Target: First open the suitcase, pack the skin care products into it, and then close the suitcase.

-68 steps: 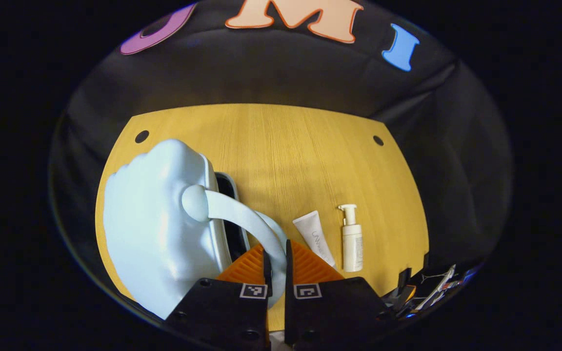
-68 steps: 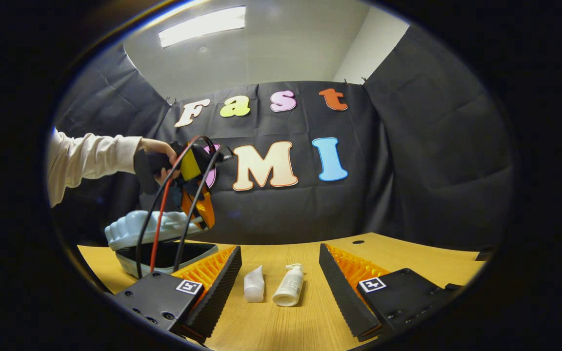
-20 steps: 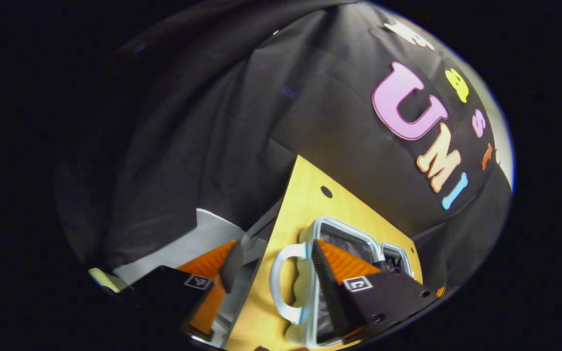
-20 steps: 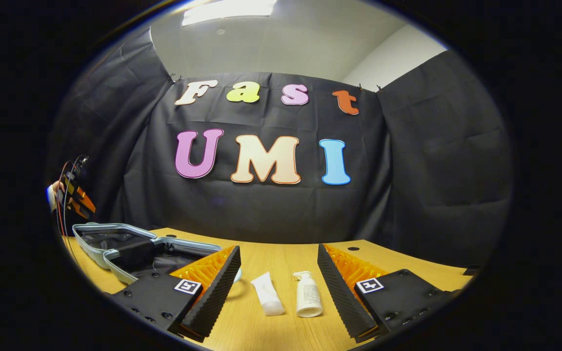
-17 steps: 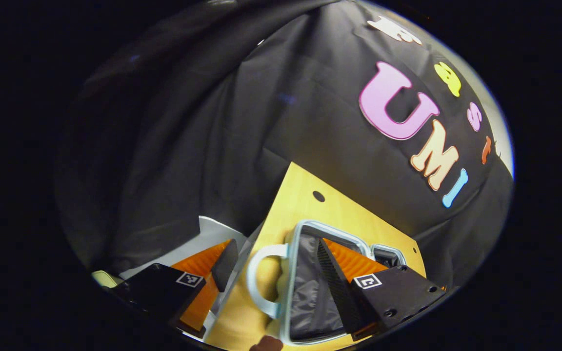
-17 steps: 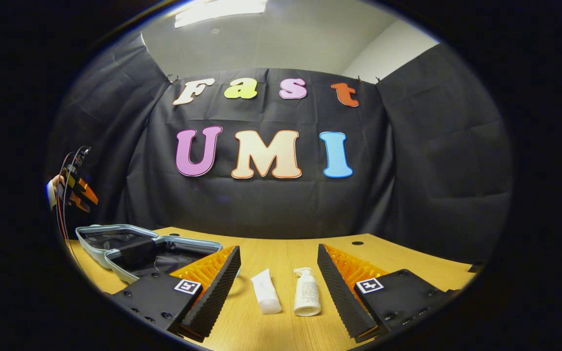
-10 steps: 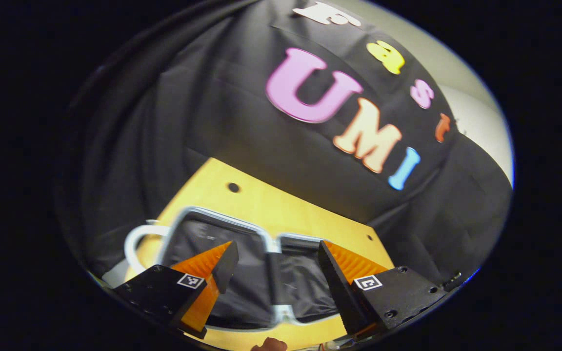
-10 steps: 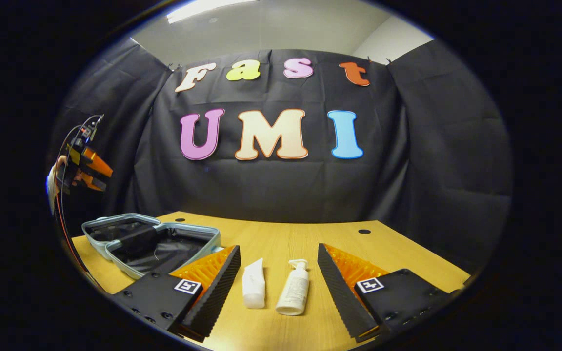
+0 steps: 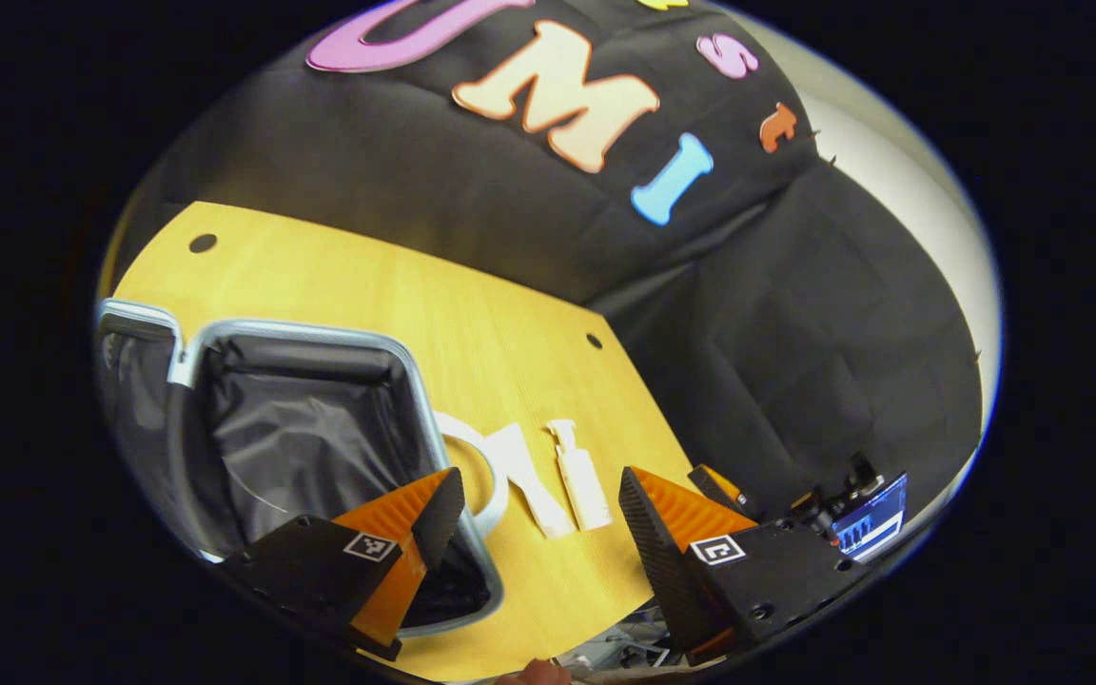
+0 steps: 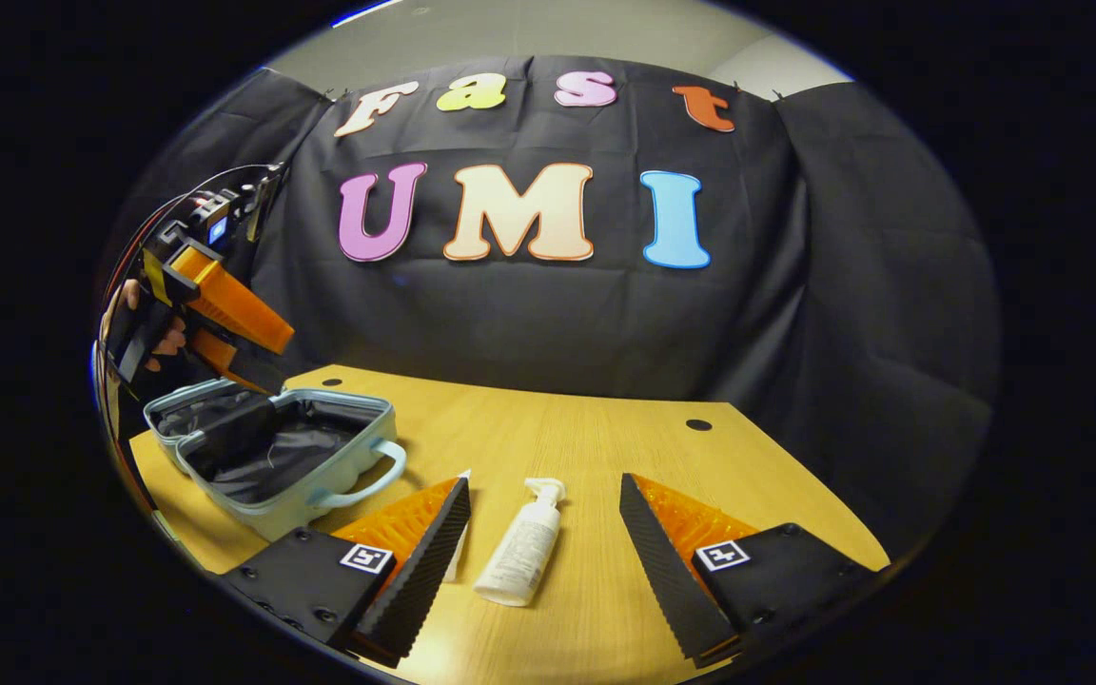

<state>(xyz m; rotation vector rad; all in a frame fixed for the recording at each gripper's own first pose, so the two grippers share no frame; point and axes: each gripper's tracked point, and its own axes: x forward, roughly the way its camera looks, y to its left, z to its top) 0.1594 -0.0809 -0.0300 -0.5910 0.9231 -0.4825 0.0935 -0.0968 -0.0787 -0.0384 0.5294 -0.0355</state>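
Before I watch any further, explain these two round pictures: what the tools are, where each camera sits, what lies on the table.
A person holds two hand-held two-finger grippers, each carrying a forward-looking camera. In the left gripper view, the left gripper is open above the pale blue hard-shell suitcase, which lies open on the yellow wooden table. In the right gripper view, the right gripper is open over the white pump bottle, lying flat, beside a white squeeze tube. Neither gripper holds anything.

We are finding no legible text on the pump bottle [image 10: 521, 549] or the tube [image 9: 534, 481]. We are seeing square coded markers on each gripper's fingers, carrying no readable characters.
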